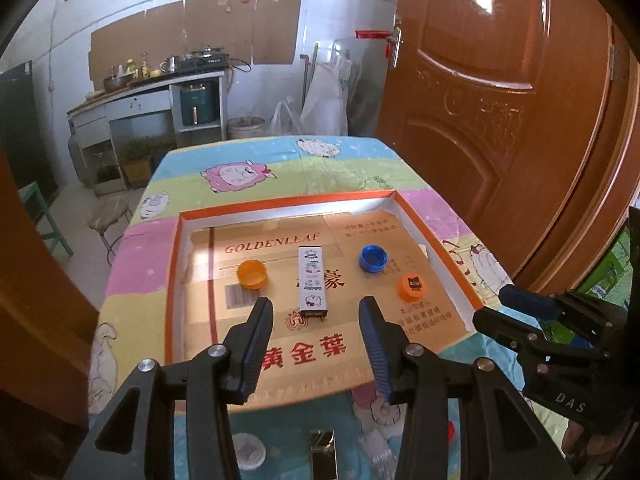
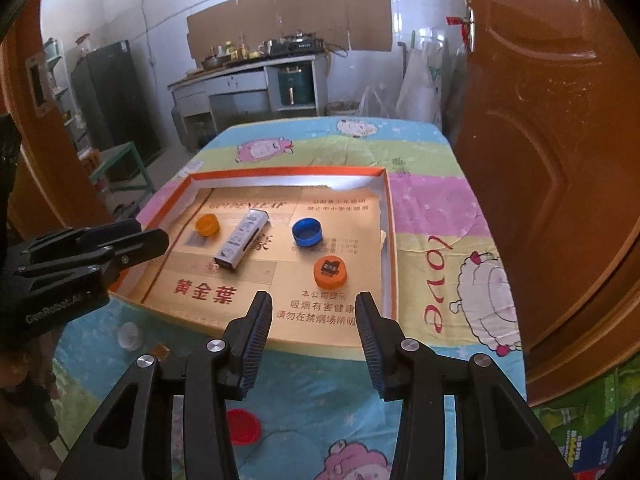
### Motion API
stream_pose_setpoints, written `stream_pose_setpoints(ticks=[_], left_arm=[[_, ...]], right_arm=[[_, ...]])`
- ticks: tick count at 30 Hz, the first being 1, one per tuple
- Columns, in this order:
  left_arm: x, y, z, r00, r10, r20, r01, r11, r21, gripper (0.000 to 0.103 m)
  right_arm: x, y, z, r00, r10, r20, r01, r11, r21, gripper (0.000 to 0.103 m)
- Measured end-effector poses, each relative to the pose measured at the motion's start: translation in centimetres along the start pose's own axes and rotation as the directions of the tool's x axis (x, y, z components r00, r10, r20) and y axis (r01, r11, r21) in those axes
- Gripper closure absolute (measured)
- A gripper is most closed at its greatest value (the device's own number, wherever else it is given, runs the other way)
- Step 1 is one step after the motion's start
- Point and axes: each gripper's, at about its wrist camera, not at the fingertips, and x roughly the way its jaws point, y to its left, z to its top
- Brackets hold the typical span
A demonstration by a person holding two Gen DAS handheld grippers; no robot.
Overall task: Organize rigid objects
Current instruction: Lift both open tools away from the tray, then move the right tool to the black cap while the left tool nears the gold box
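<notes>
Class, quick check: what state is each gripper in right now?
Left gripper: open, holding nothing, above the tray.
Right gripper: open, holding nothing.

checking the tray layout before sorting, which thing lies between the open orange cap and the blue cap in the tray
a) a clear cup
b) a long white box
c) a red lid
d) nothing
b, the long white box lies on the tray's cardboard floor with the open orange cap on one side and the blue cap on the other.
</notes>
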Motion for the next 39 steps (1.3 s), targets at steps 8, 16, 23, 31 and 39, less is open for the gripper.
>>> stream_pose_setpoints(ticks=[8, 16, 23, 31, 39], left_arm=[[-3.0, 0.4, -1.3, 1.000, 0.014, 0.026, -0.013, 1.000, -0.020, 0.058], [-5.8, 0.9, -3.3, 0.999, 0.019, 0.042, -0.017, 0.999, -0.044, 0.058], [-7.9, 1.5, -5.6, 0.998, 0.024, 0.054, -0.020, 0.998, -0.059, 0.058], [-9.2, 2.7, -9.4, 0.998, 0.027, 0.052, -0.022, 0.996, -0.091, 0.058], [-10.1, 2.8, -12.4, 0.999, 0.035, 0.039, -0.032, 0.996, -0.083, 0.058]], right_arm=[[-3.2, 1.3, -1.1, 1.000, -0.001, 0.027, 0.002, 1.000, -0.009, 0.058], [-6.1, 2.6, -2.4, 0.999, -0.002, 0.052, 0.004, 1.000, -0.025, 0.058], [-7.8, 4.0, -4.3, 0.998, 0.030, 0.063, -0.027, 0.999, -0.044, 0.058], [-5.9, 8.3, -11.6, 0.982, 0.164, -0.091, -0.177, 0.972, -0.155, 0.050], [-4.2, 11.3, -15.4, 0.975, 0.173, -0.139, -0.202, 0.951, -0.234, 0.047]])
